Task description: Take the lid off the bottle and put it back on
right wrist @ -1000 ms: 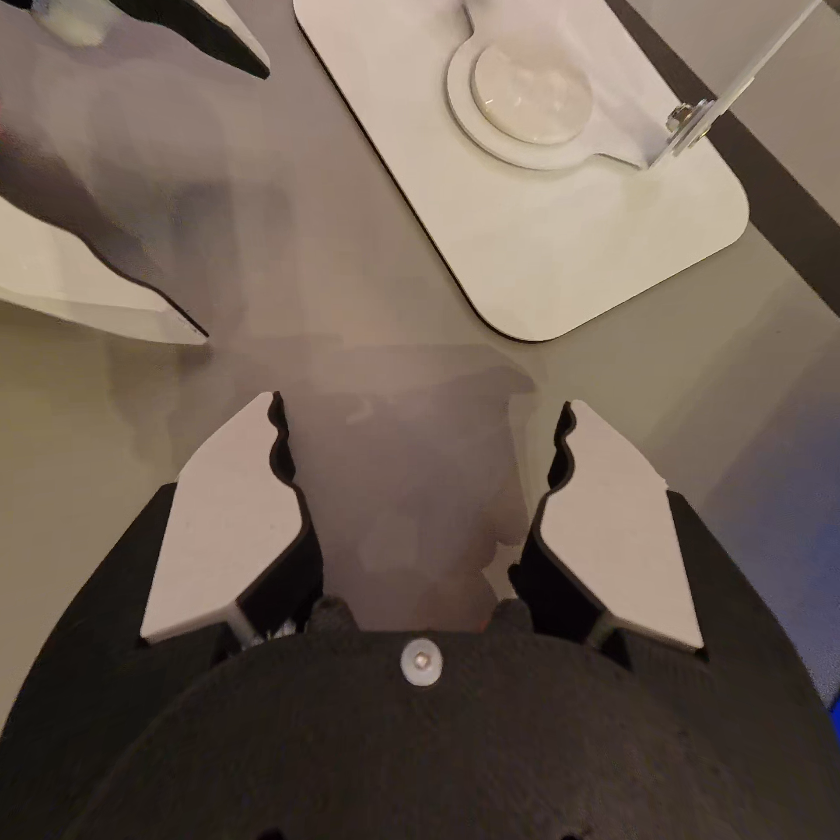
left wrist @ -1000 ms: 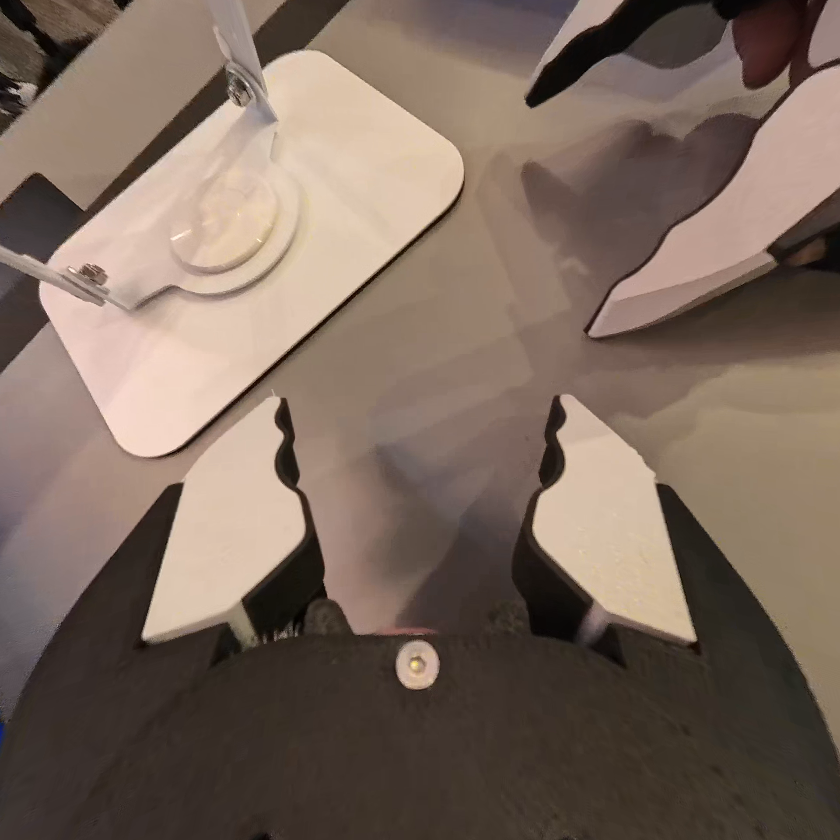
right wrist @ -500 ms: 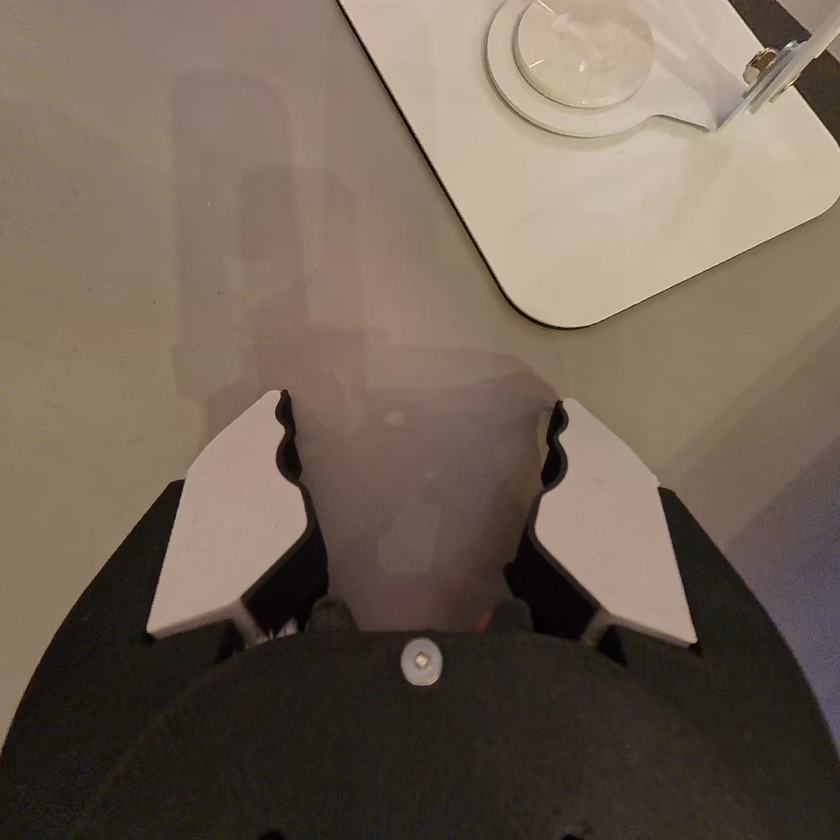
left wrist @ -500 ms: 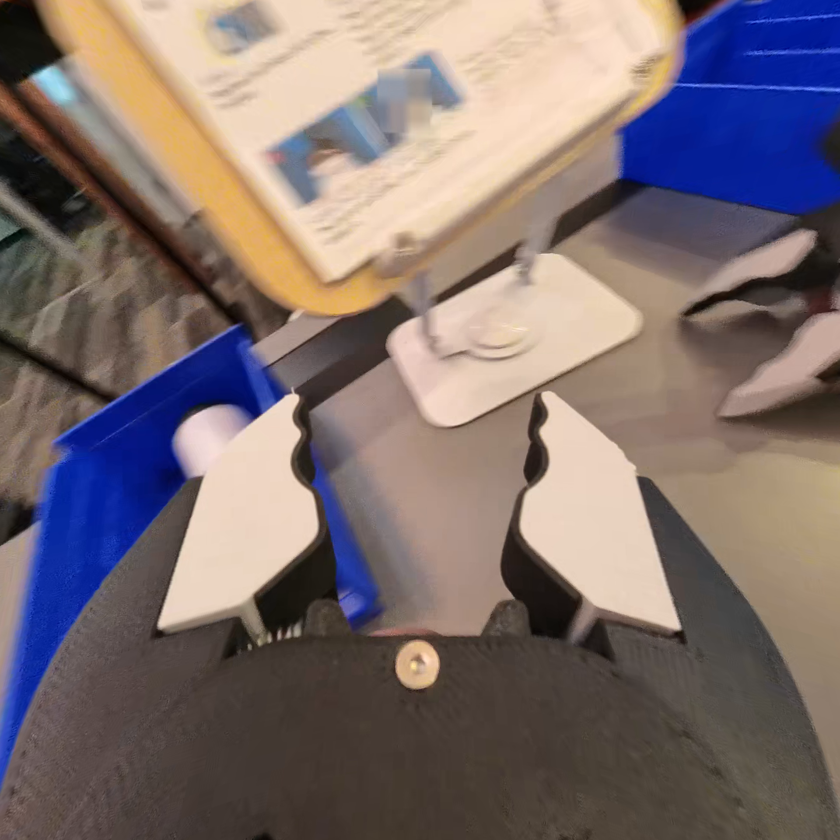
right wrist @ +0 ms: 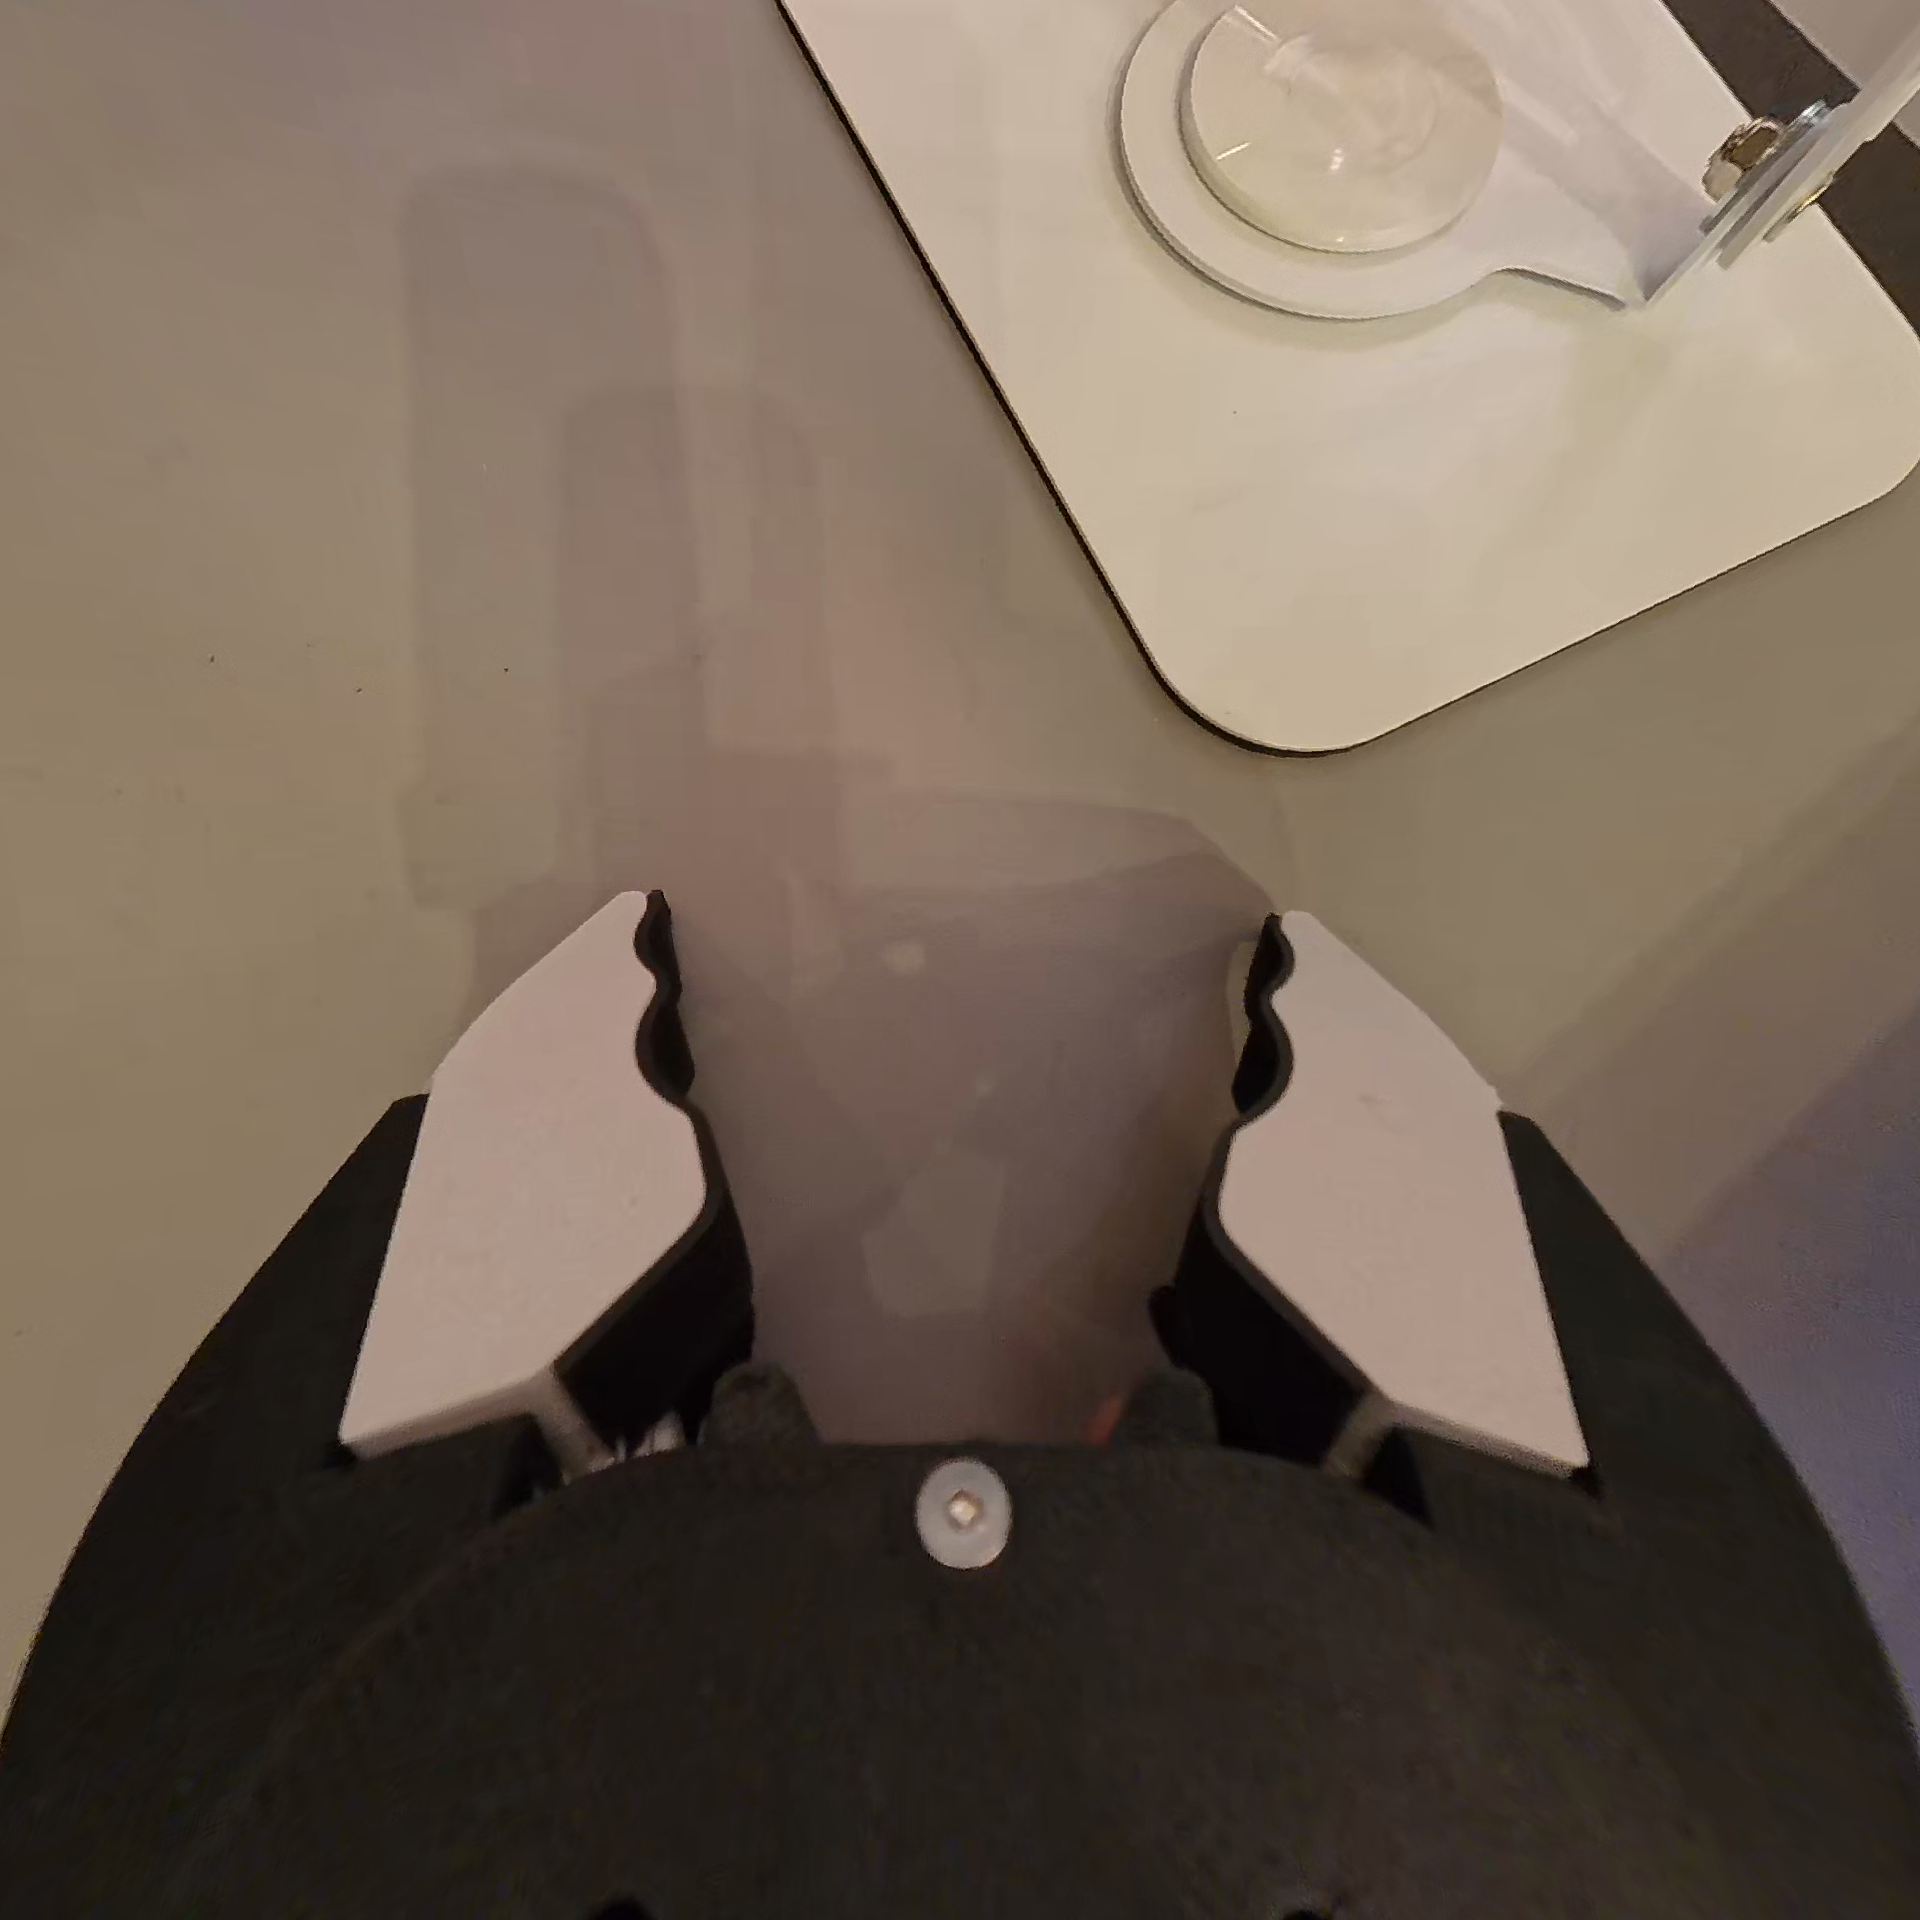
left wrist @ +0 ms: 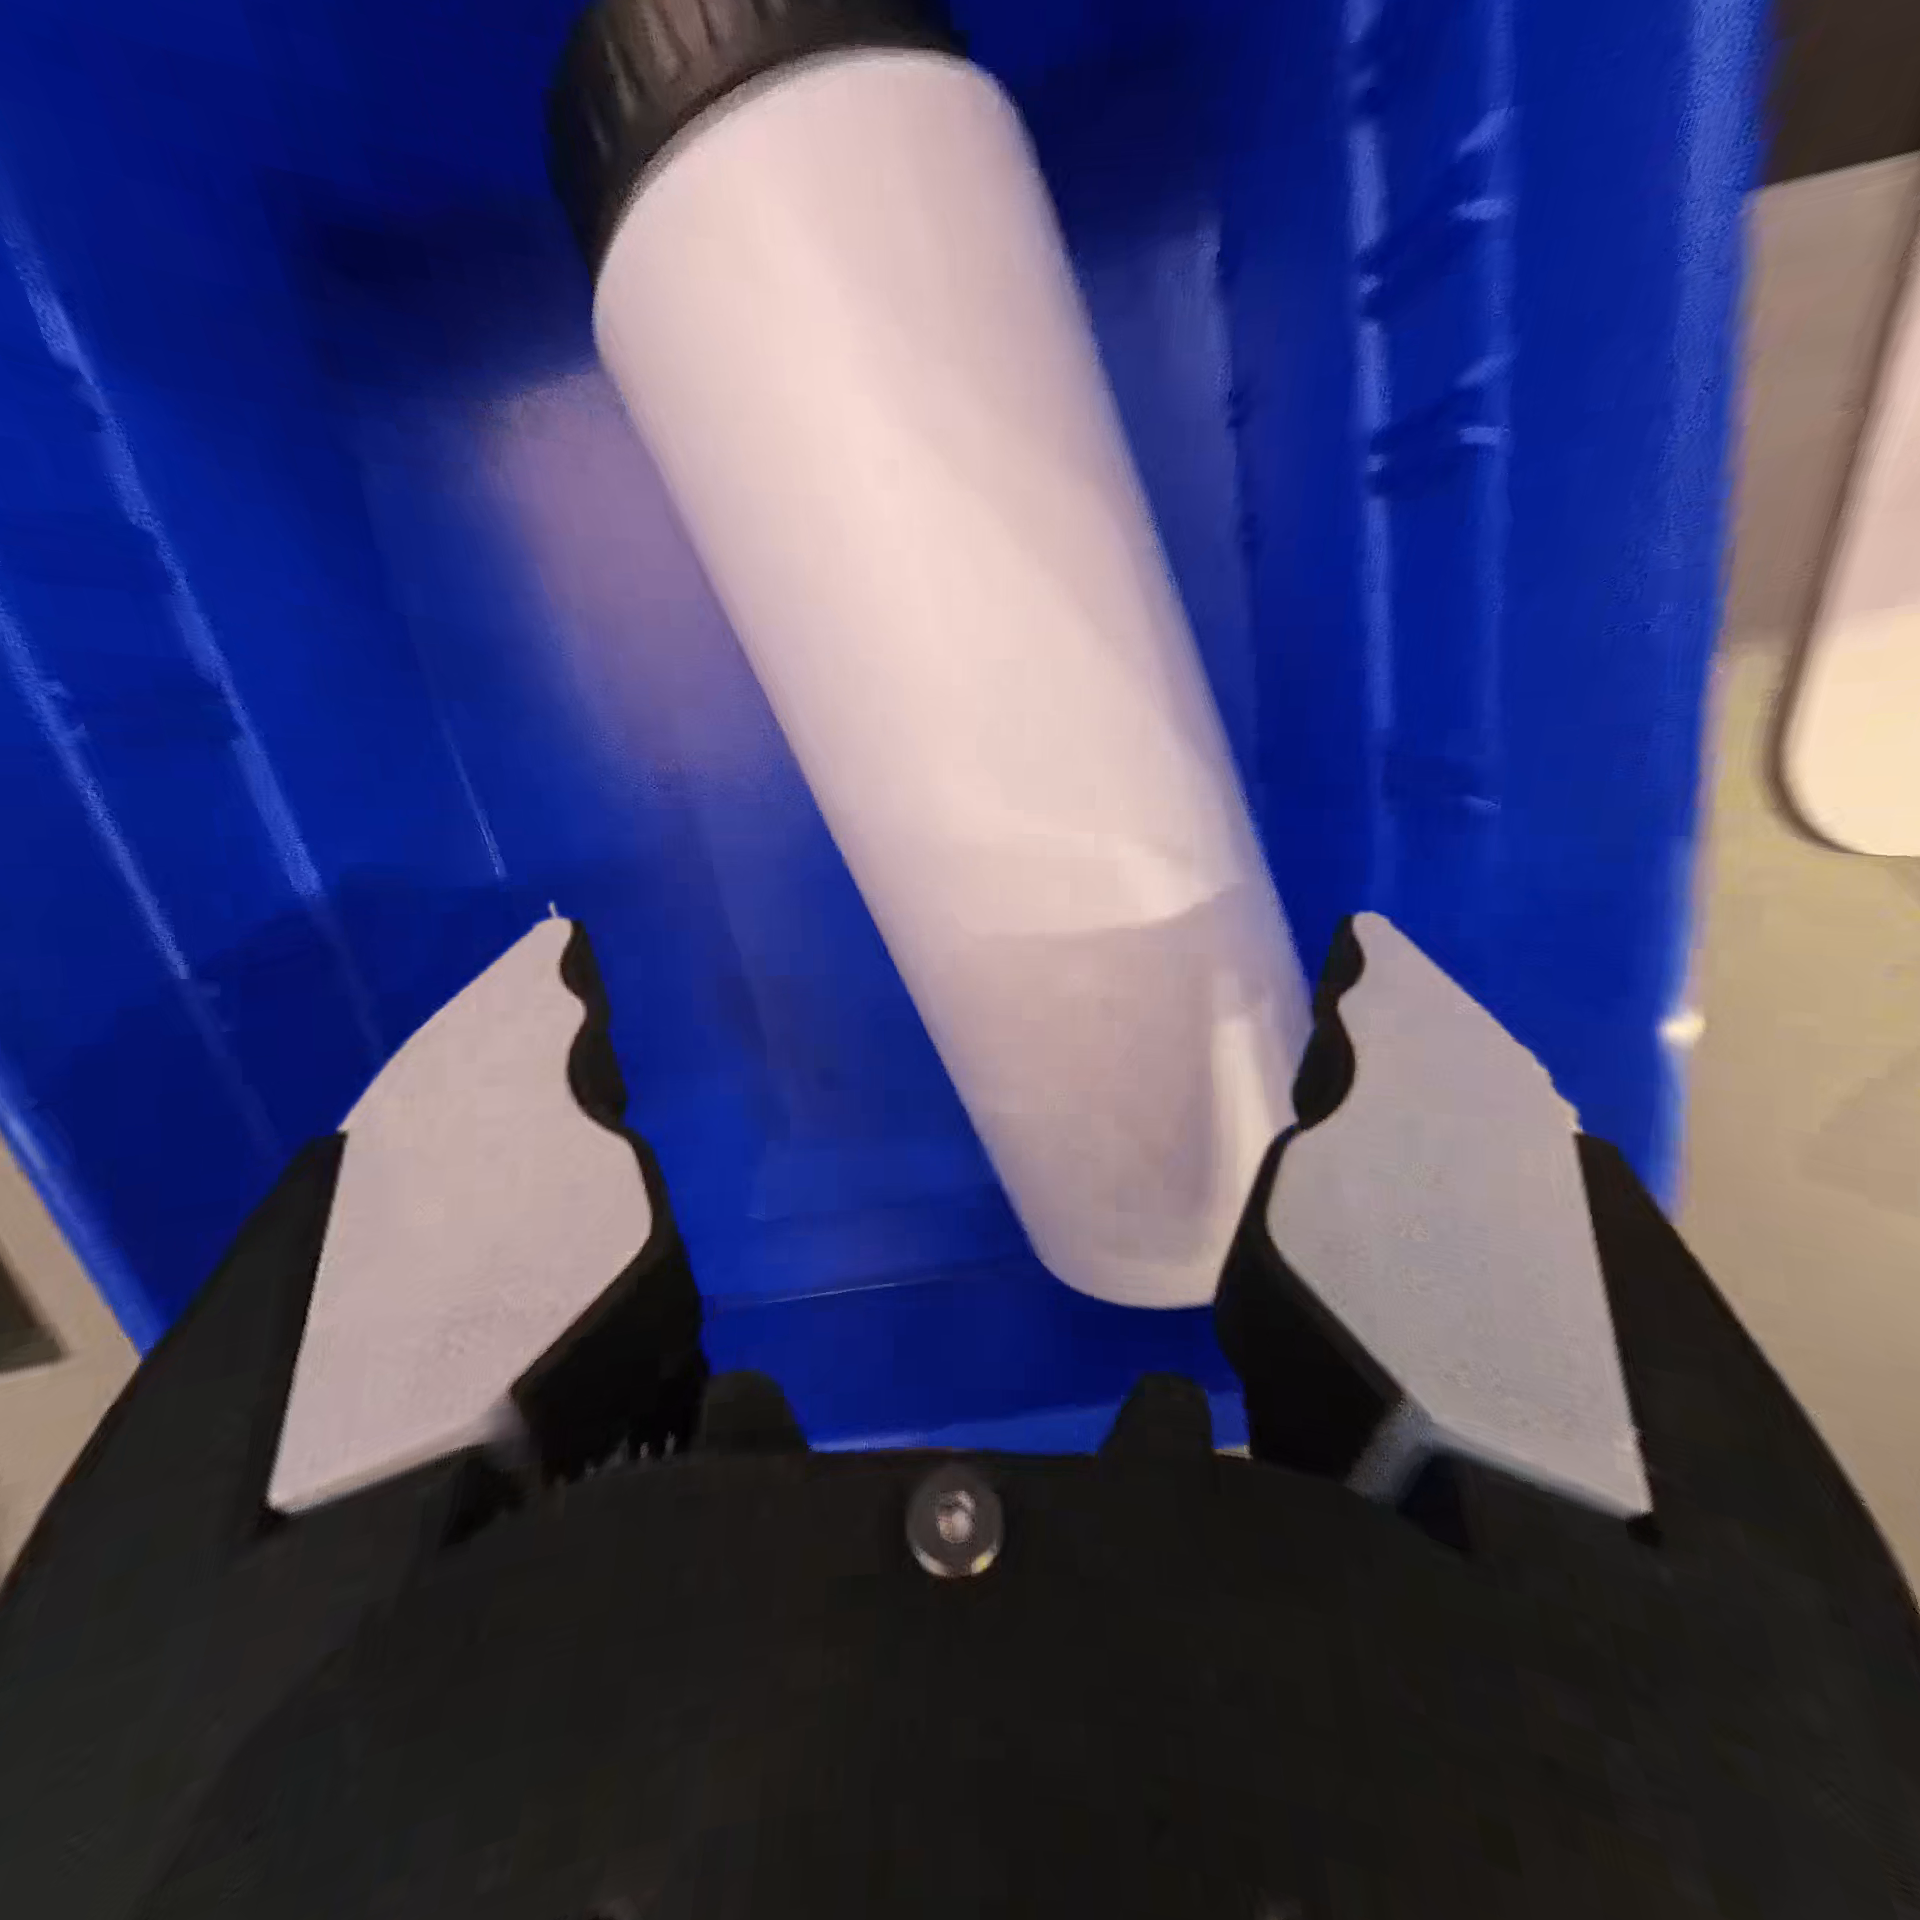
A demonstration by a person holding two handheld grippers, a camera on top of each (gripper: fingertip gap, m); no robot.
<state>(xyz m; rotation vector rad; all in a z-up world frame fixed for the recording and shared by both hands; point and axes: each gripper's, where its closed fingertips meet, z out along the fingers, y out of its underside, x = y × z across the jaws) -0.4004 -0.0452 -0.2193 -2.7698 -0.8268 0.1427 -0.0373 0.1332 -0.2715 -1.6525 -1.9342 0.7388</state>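
Two grippers show, each in its own wrist view, and both stand wide open with nothing held. On the left, the left gripper (left wrist: 956,935) hangs over a blue bin (left wrist: 260,623), its white fingers (left wrist: 488,1195) spread apart above the bin's near end. Inside the bin lies a white bottle (left wrist: 935,644), on its side and slanted, its black lid (left wrist: 665,114) still screwed on at the far end and its base at the near end. That base lies between the fingers, close against the right one; whether it touches cannot be told, as this view is blurred. Right of the bin's ribbed wall a strip of grey table (left wrist: 1818,1039) shows, with the rounded edge of a white base plate (left wrist: 1870,675) at the frame's right side.

Farther right, the right gripper (right wrist: 961,914) hovers over bare grey table (right wrist: 260,520), its jaws spread just as wide, only faint shadows on the surface between them. Beyond it, far and to the right, lies the white base plate (right wrist: 1403,499), flat on the table, with a clear round disc (right wrist: 1340,114) set in a white ring and a slim metal bracket (right wrist: 1787,125) bolted at its far right.
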